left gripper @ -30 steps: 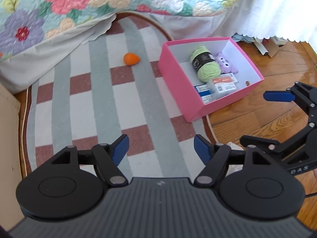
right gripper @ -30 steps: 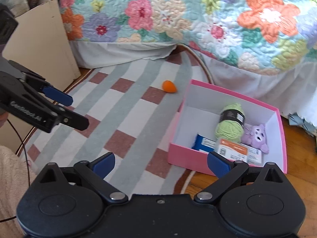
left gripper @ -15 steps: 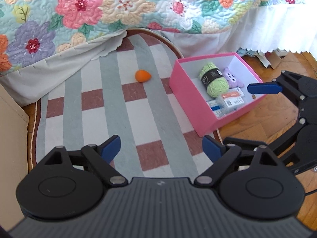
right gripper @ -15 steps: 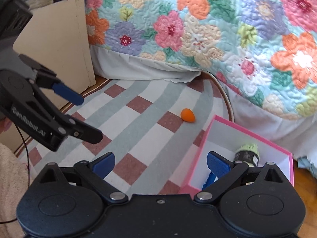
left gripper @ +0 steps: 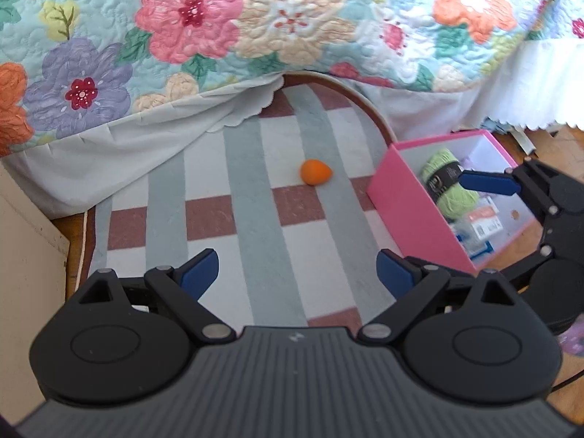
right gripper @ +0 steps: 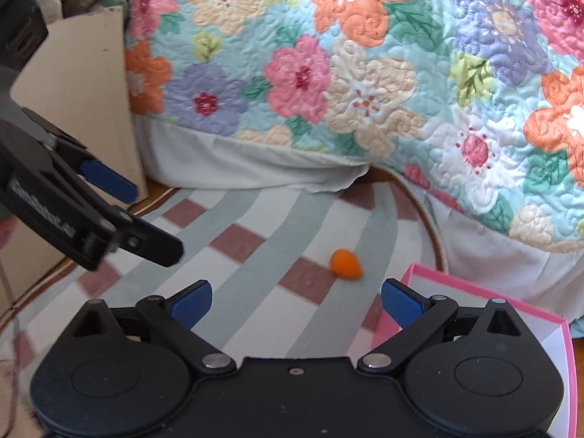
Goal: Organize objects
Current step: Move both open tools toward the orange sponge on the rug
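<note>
A small orange egg-shaped object (left gripper: 315, 172) lies on the striped rug (left gripper: 262, 226), left of a pink box (left gripper: 408, 200); it also shows in the right wrist view (right gripper: 345, 263). The box holds a green yarn ball (left gripper: 447, 182) and small packets (left gripper: 481, 219). My left gripper (left gripper: 297, 273) is open and empty above the rug, short of the orange object. My right gripper (right gripper: 295, 301) is open and empty, over the box's near left corner (right gripper: 430, 277), with the orange object just ahead between its fingers.
A bed with a floral quilt (left gripper: 255, 29) and white skirt (left gripper: 109, 160) borders the rug at the back. A beige cabinet (left gripper: 22, 241) stands at the left. Wooden floor (left gripper: 562, 138) lies right of the box.
Both grippers have tilted up and swung left, away from the box and toward the orange object and the bed. Both stayed open.
</note>
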Demonstrator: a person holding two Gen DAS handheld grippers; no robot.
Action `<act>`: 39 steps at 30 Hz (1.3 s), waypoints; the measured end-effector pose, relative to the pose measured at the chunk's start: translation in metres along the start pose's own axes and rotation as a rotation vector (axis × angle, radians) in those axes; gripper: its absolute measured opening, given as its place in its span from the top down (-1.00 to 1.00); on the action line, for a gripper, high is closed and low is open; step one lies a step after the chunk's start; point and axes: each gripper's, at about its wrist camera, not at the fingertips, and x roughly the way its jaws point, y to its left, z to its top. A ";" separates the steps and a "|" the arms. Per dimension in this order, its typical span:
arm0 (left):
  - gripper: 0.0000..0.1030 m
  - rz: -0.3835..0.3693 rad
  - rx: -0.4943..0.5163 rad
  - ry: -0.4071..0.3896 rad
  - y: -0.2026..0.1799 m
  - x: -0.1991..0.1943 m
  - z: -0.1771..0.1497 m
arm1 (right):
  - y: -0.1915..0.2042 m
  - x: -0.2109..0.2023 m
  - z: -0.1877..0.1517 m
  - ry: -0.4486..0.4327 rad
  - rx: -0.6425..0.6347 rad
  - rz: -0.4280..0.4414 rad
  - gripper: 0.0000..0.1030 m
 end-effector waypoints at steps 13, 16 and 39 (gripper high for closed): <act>-0.80 -0.126 -0.101 0.030 0.030 0.077 0.020 | -0.006 0.087 -0.020 -0.020 0.107 -0.083 -0.95; -0.80 -0.142 -0.143 0.059 0.039 0.100 0.024 | -0.009 0.106 -0.024 -0.020 0.143 -0.097 -0.96; -0.28 -0.398 -0.250 0.008 0.075 0.225 0.065 | 0.001 0.216 -0.030 -0.056 0.074 -0.376 -0.85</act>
